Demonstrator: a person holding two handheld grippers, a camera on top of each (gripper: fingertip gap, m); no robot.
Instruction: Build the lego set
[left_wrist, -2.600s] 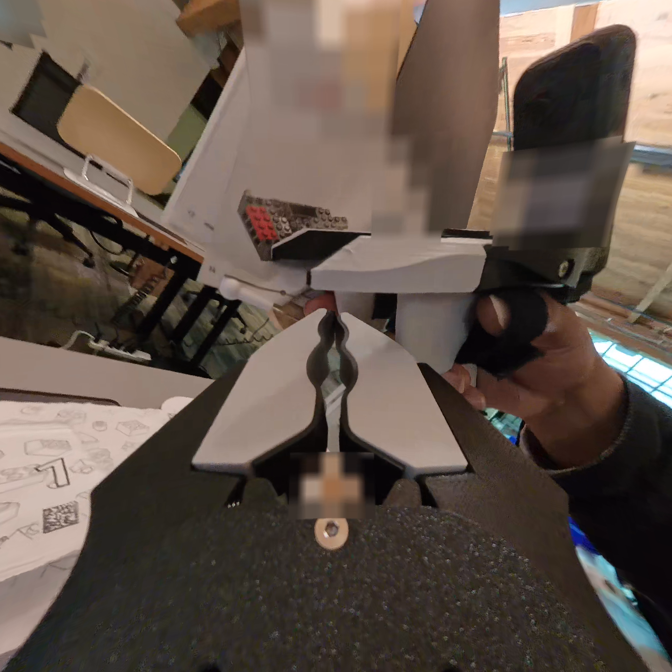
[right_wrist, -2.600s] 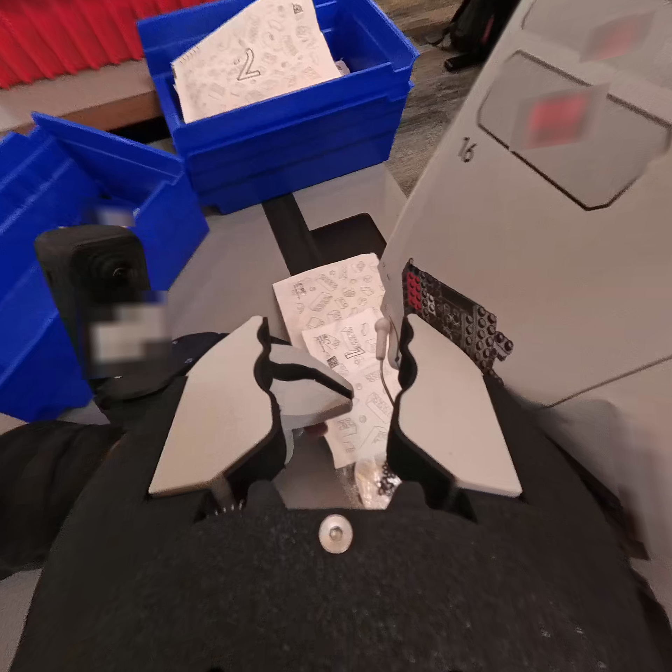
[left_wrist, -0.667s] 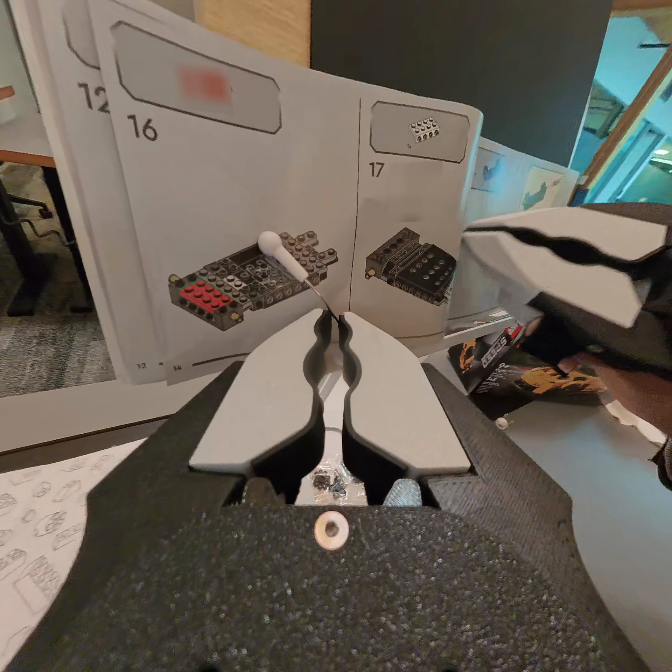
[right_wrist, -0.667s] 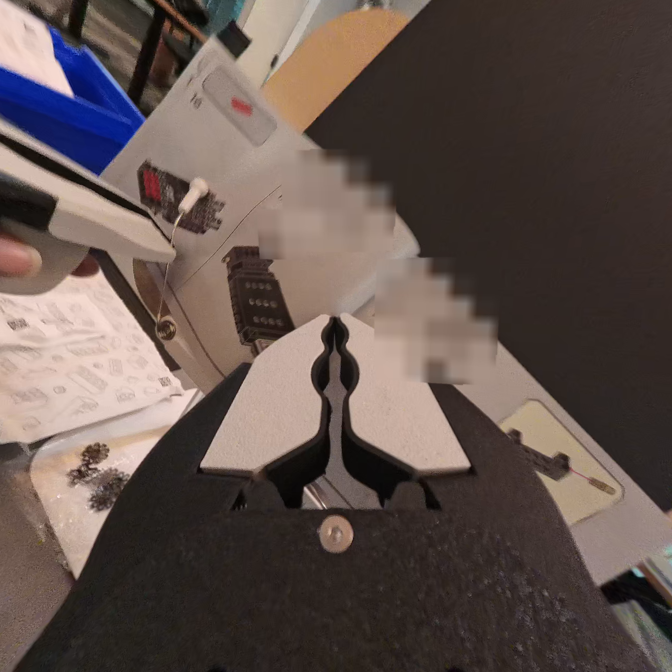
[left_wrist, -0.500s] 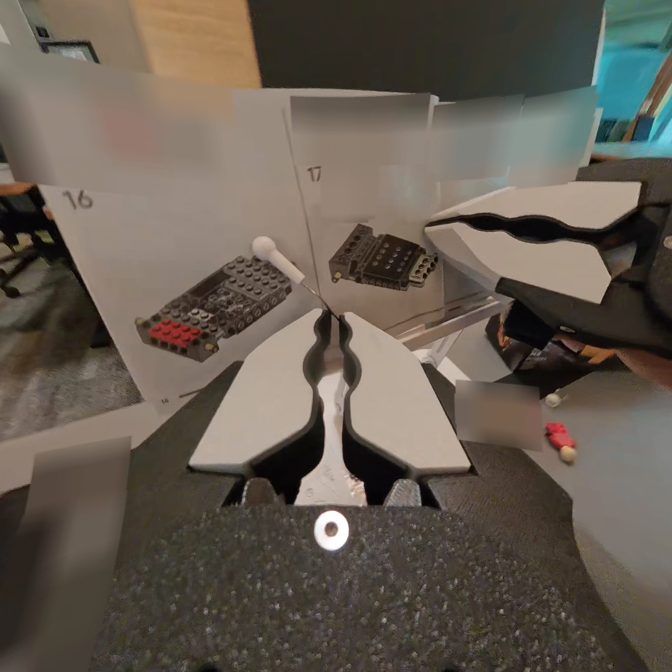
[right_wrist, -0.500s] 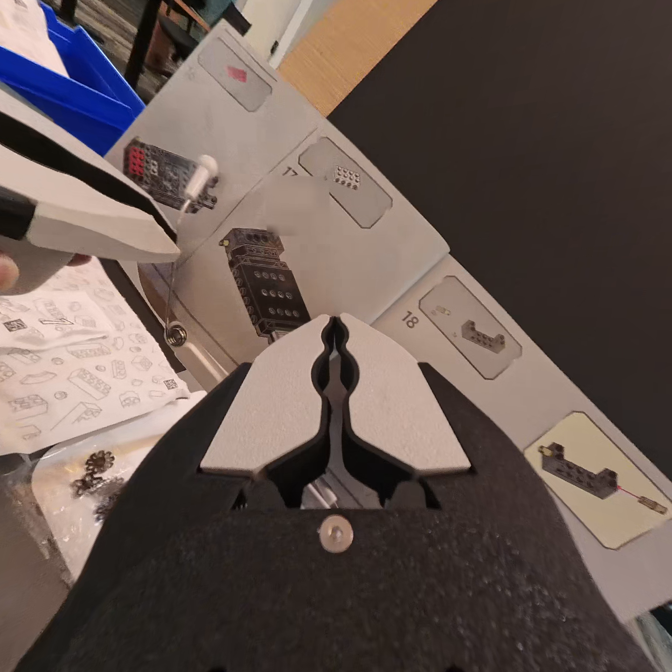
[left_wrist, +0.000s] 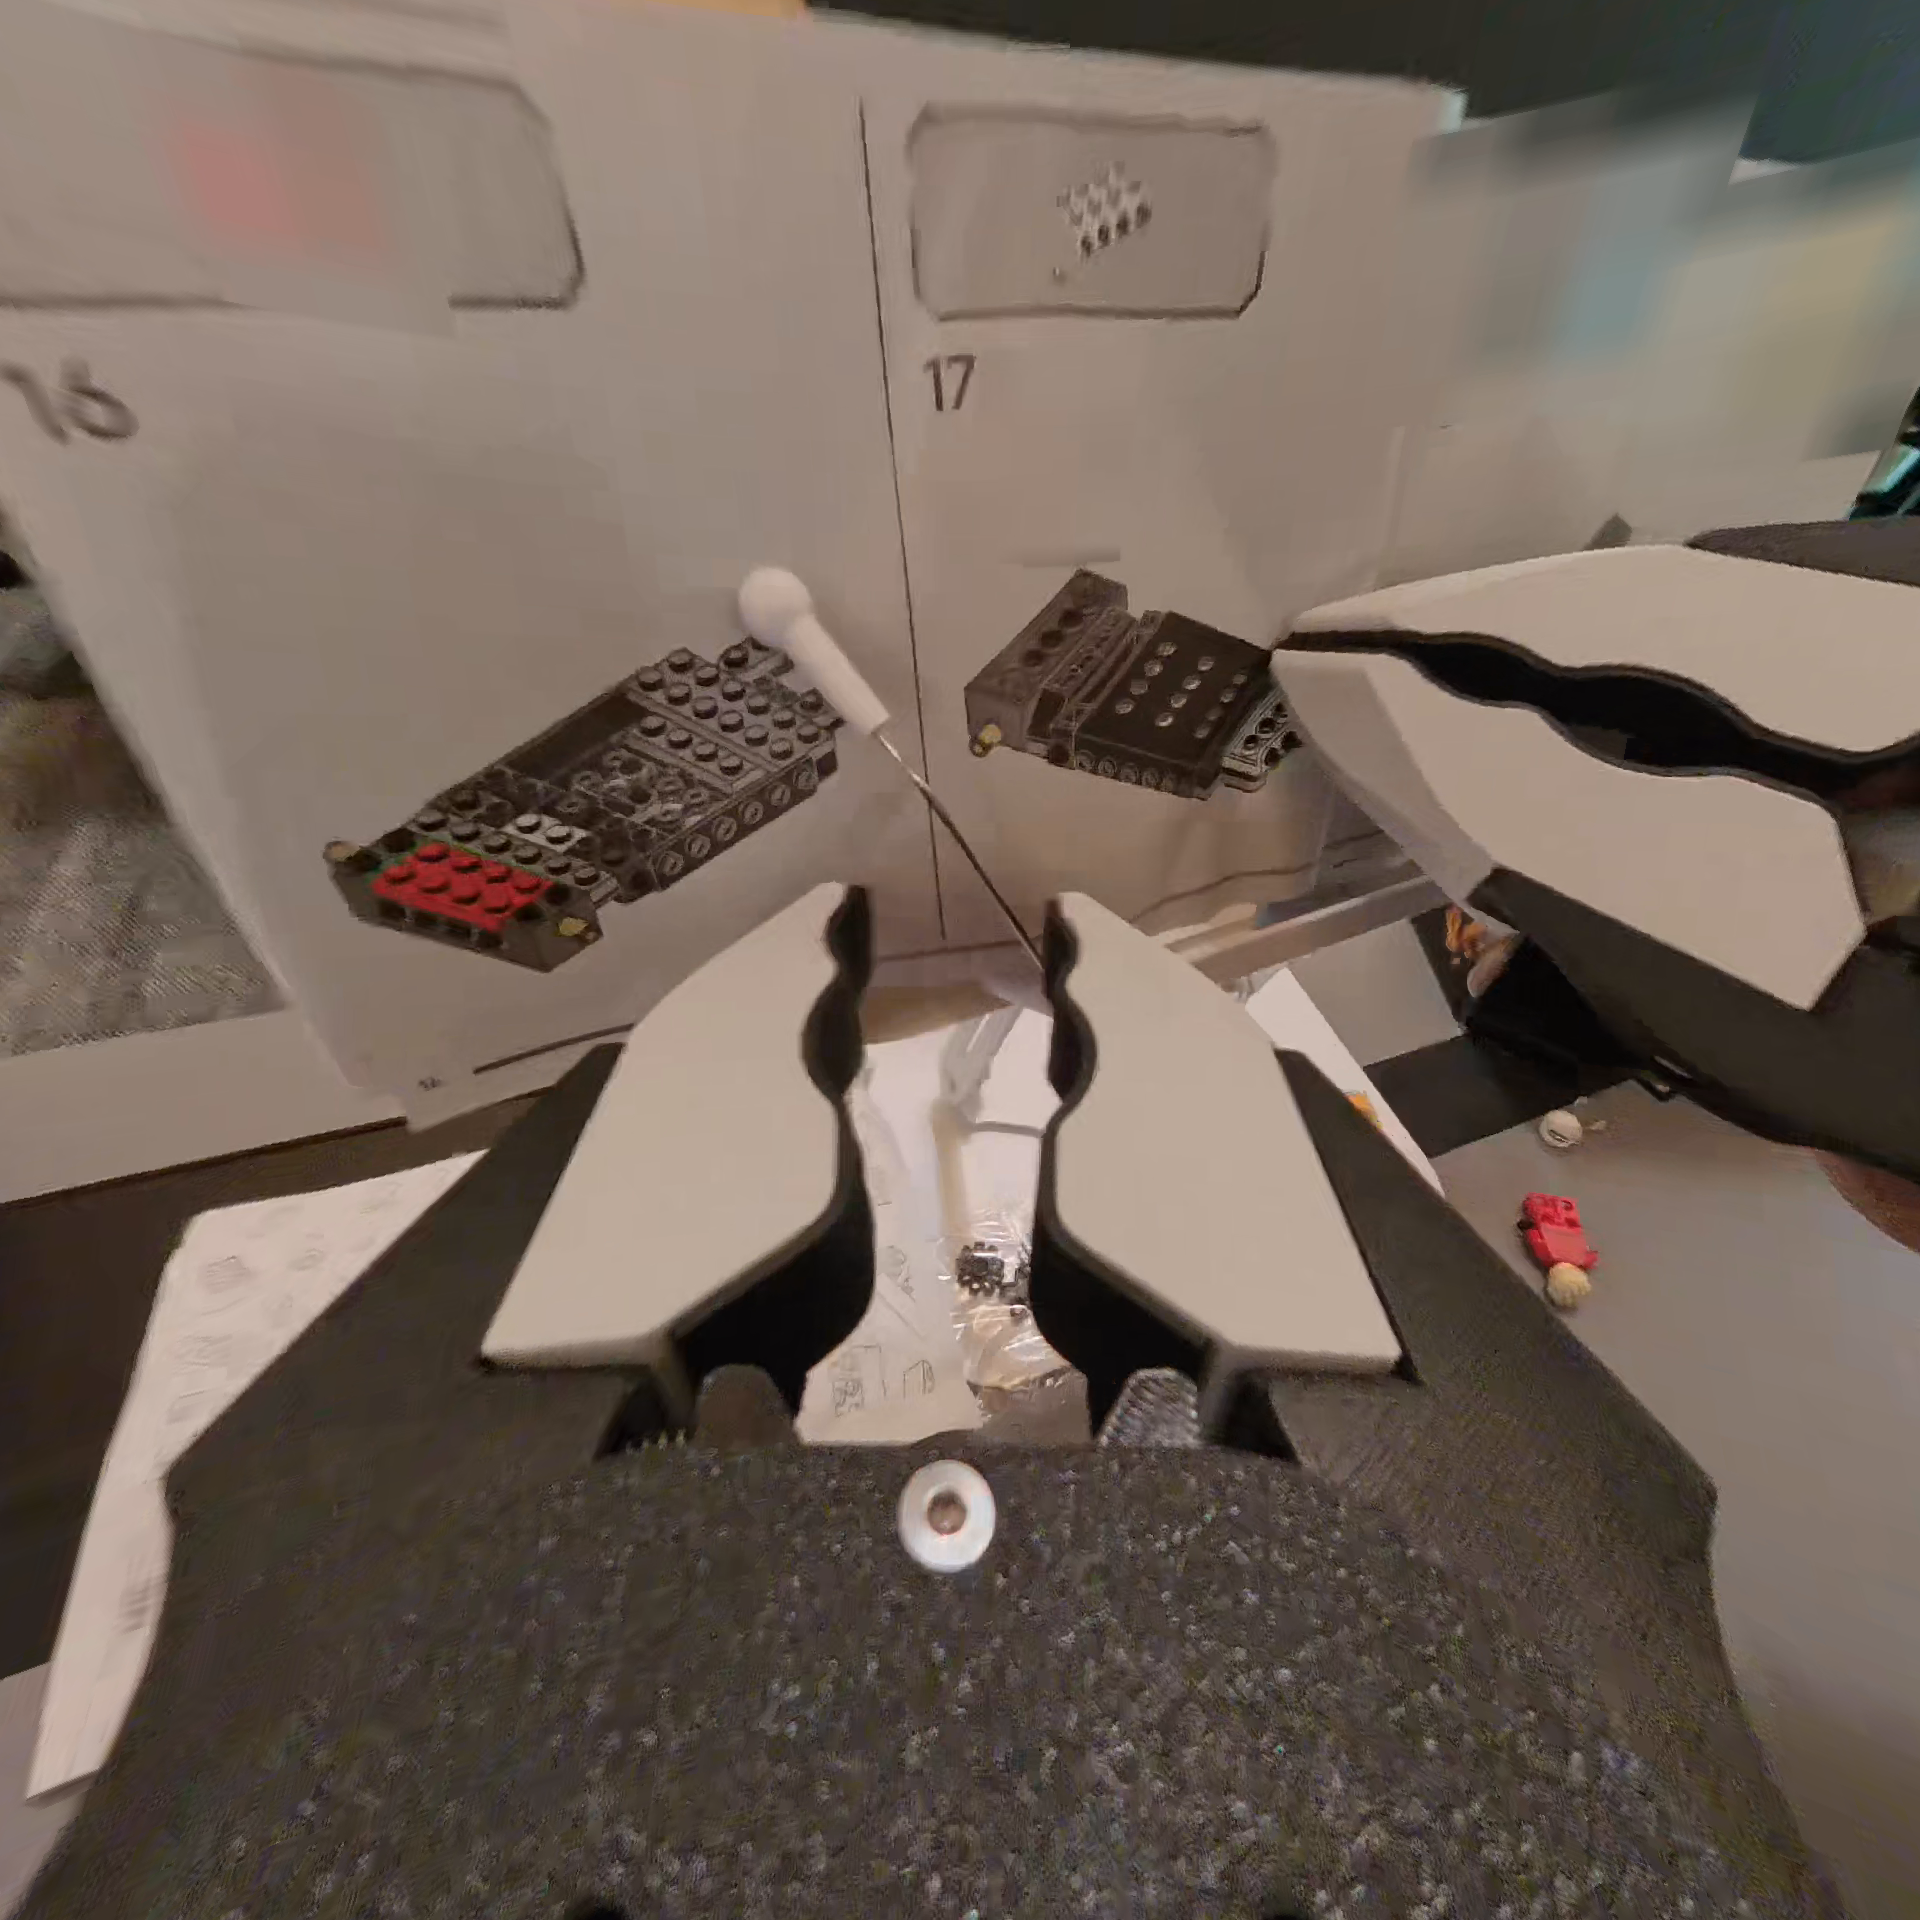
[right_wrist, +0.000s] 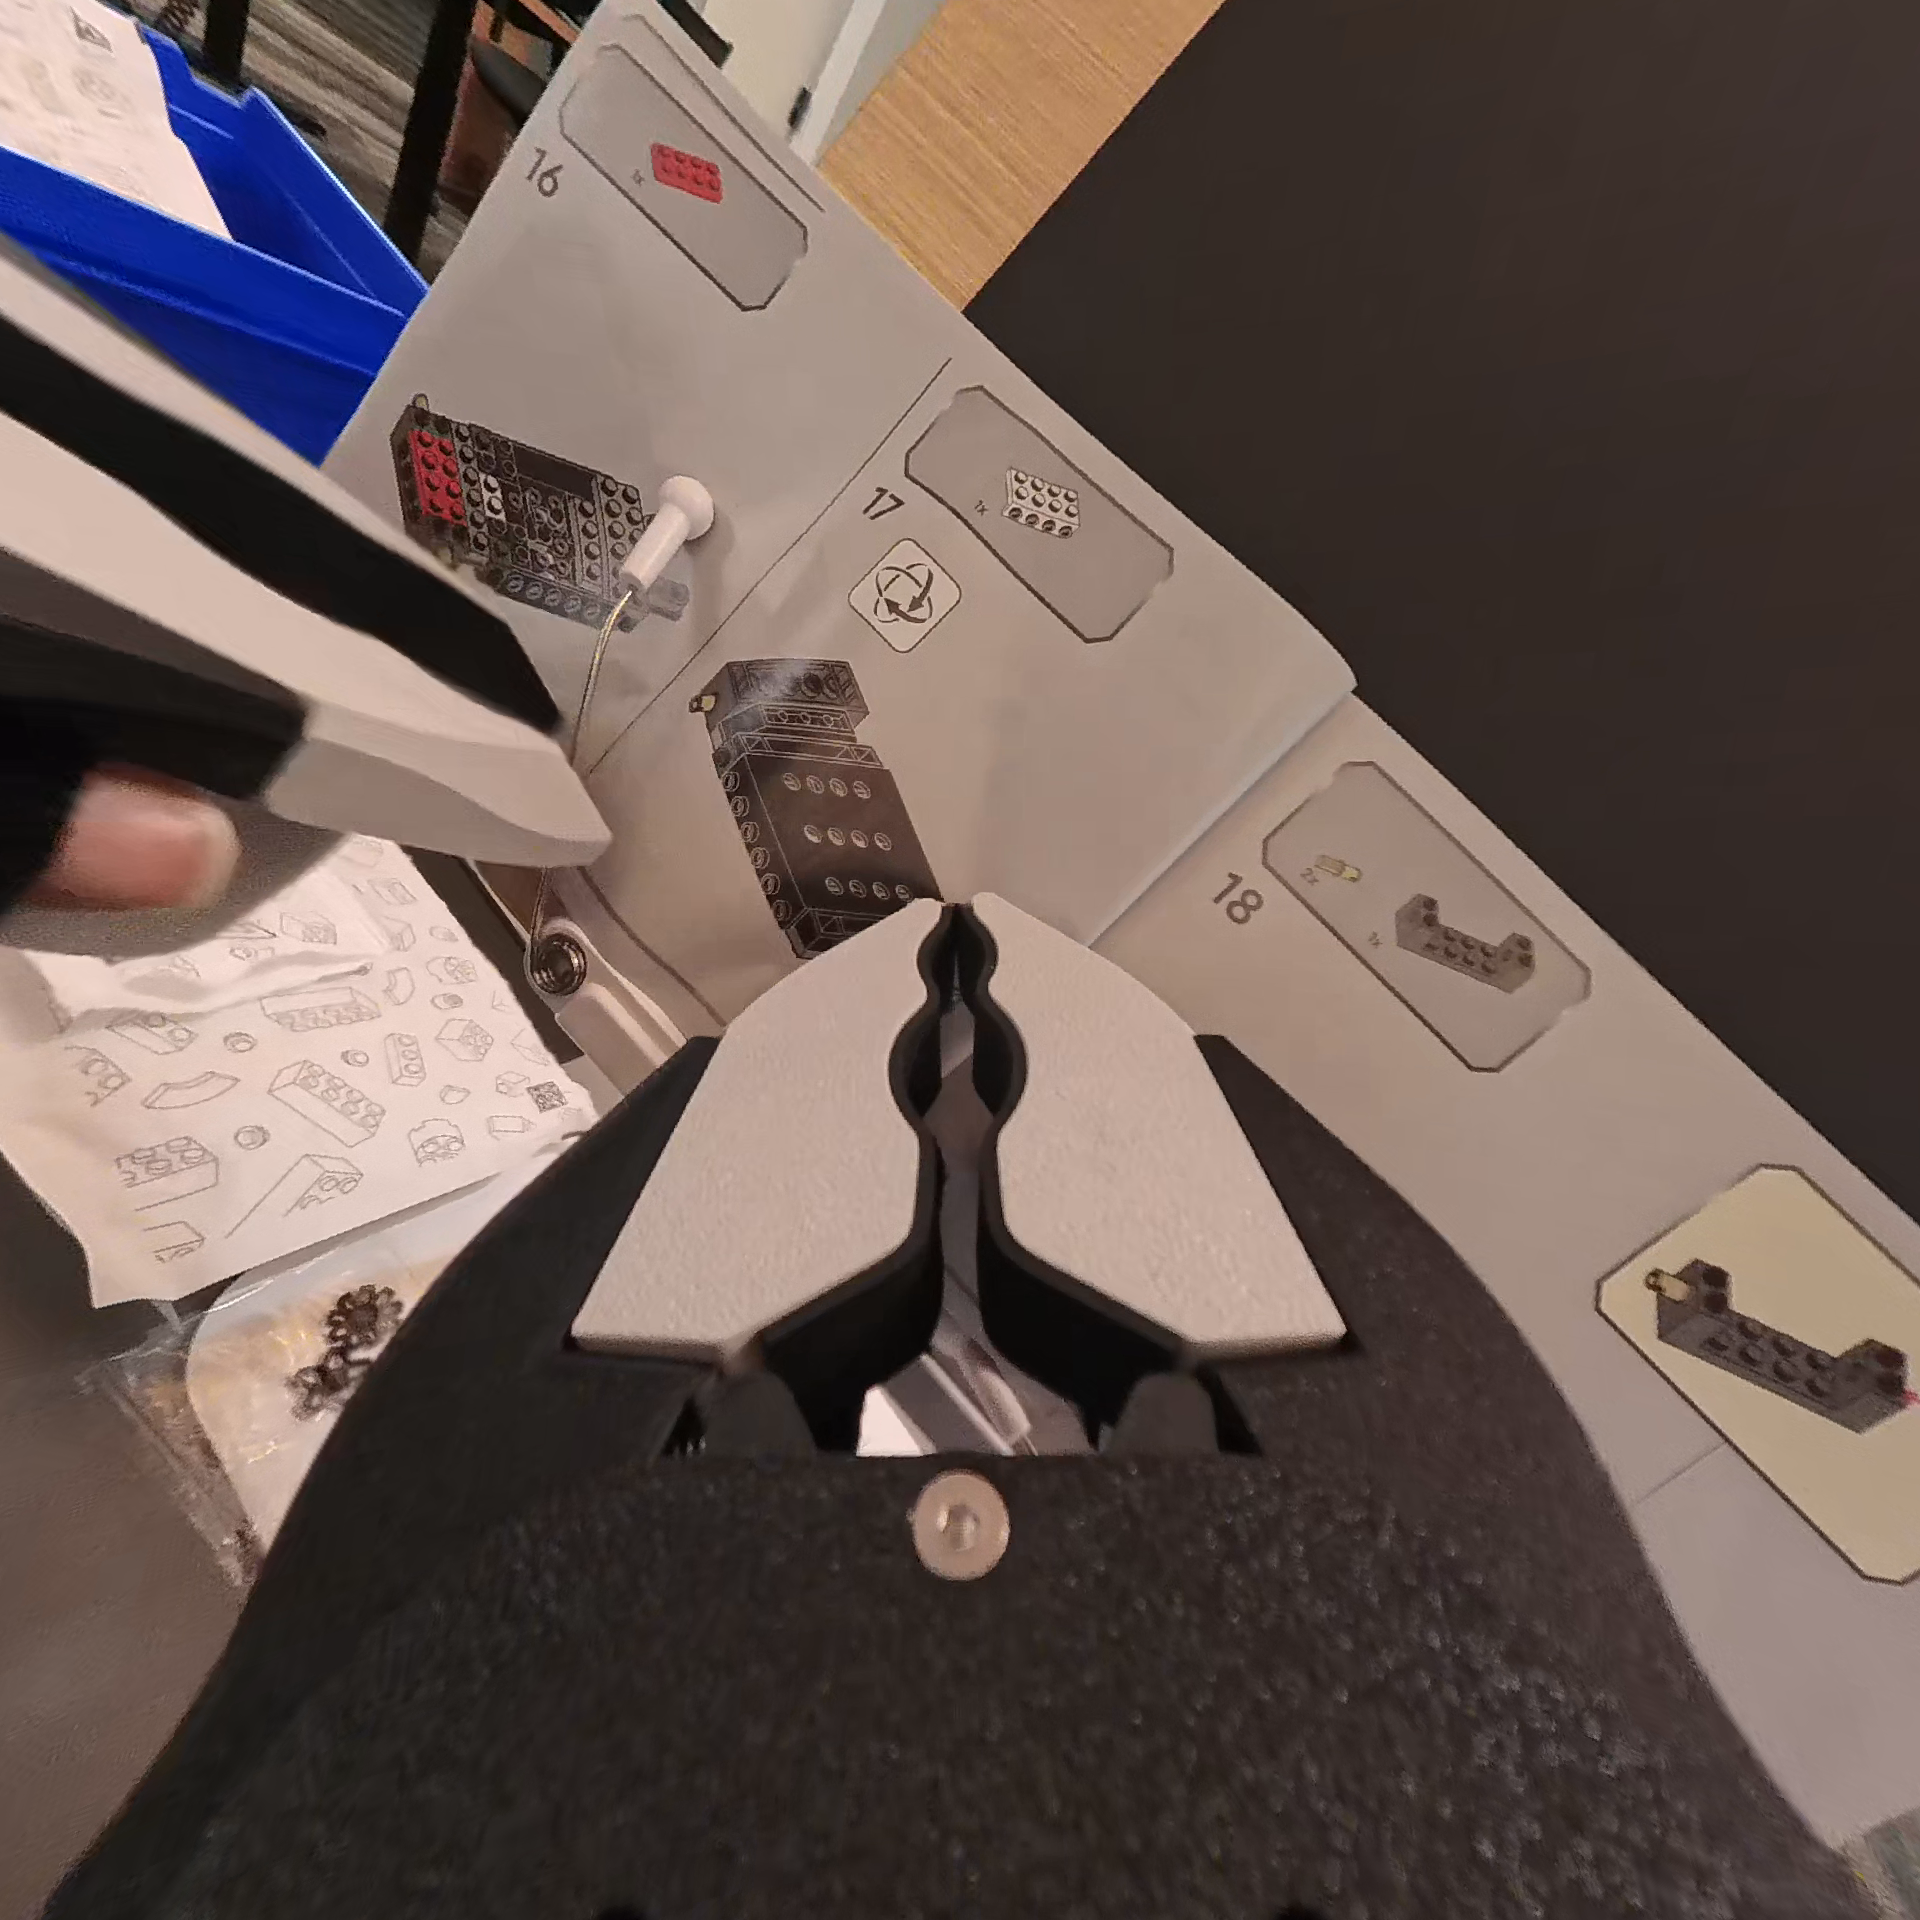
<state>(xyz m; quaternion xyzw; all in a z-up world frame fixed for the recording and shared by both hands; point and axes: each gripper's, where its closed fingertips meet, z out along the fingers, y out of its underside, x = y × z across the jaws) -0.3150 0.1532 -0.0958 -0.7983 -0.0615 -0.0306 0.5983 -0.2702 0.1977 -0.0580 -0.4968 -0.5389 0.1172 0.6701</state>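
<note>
Left wrist view: left tongs (left_wrist: 948, 914) gape before the instruction booklet (left_wrist: 1091, 499); right tongs (right_wrist: 954, 912) pinched together, empty.

The open instruction booklet (right_wrist: 1039, 727) carries large printed step numbers beside its brick drawings, with tiny quantity marks in the parts boxes. The white paper sheet (right_wrist: 312, 1091) bears small square codes.

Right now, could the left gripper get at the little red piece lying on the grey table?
Probably yes. The left gripper is open and empty, and the red piece lies in the open on the table to its right, nothing covering it. The right gripper hovers nearby, higher.
</note>
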